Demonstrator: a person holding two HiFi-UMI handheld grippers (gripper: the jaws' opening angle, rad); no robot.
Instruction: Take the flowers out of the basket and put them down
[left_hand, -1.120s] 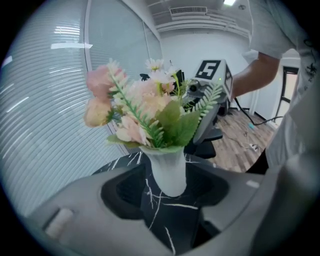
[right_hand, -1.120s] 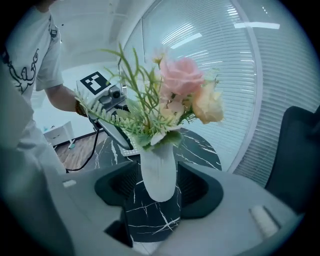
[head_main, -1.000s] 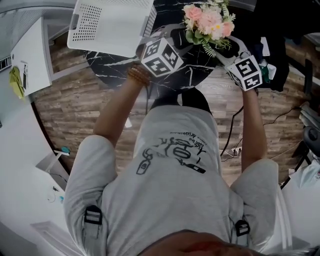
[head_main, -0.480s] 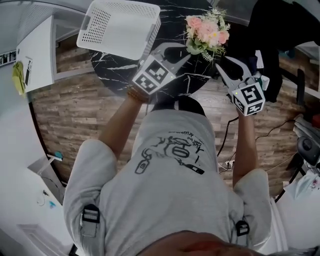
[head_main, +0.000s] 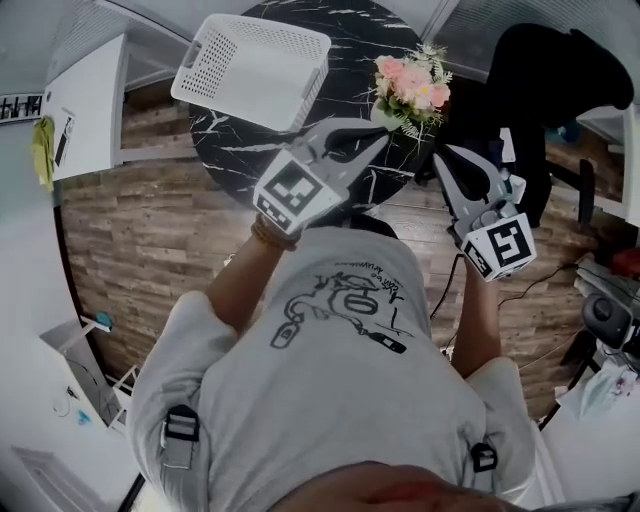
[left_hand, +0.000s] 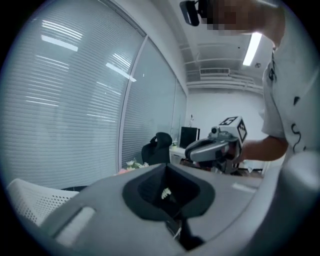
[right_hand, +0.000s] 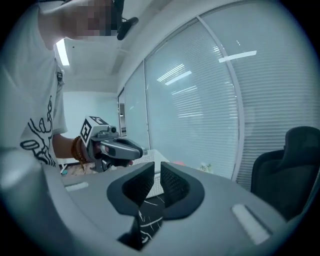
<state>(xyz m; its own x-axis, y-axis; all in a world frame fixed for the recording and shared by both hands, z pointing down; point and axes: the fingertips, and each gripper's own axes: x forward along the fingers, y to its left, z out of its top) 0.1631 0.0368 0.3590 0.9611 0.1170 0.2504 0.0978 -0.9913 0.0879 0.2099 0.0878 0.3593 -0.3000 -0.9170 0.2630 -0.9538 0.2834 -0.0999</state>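
One basket, one bunch of flowers, one round table, two grippers. The left gripper has just closed, pads together and empty. The right gripper has been closing, a narrow gap left with nothing in it. The flowers lie upper right by the table's right edge, apart from the basket at upper left. Bare tabletop lies between them, and a dark chair stands just right of the flowers.
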